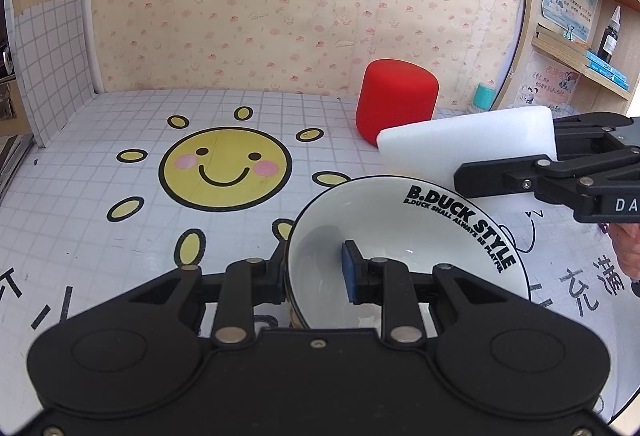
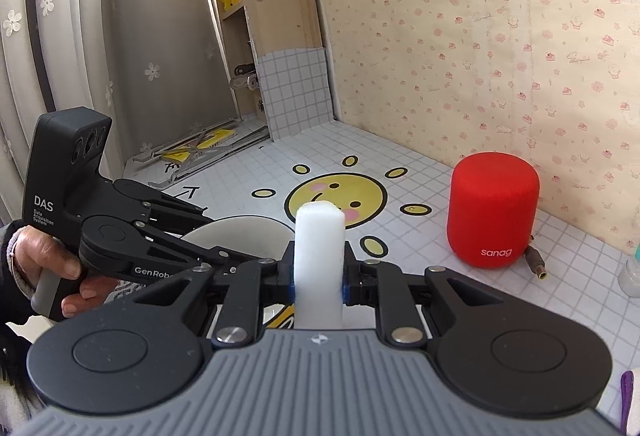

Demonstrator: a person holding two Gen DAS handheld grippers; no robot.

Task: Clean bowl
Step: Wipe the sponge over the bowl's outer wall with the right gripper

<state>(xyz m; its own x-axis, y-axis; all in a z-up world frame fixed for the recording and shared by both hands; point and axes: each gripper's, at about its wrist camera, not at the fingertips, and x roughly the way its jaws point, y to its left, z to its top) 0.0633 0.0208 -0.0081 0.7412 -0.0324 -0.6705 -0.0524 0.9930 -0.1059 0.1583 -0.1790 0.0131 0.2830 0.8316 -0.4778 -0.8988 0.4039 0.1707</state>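
**Bowl gripped and tilted; sponge held clear of it**

The left gripper pinches the rim of the white bowl, one finger inside, one outside; the bowl's base is hidden behind it. The bowl sits tilted, nearer than the red speaker. The right gripper clamps a white sponge, whose lower end is cut off from view.

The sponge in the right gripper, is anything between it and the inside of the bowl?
Nothing visible. The white sponge hangs just past the bowl's far rim, with open air between. The left gripper clamps the near rim, away from that path.
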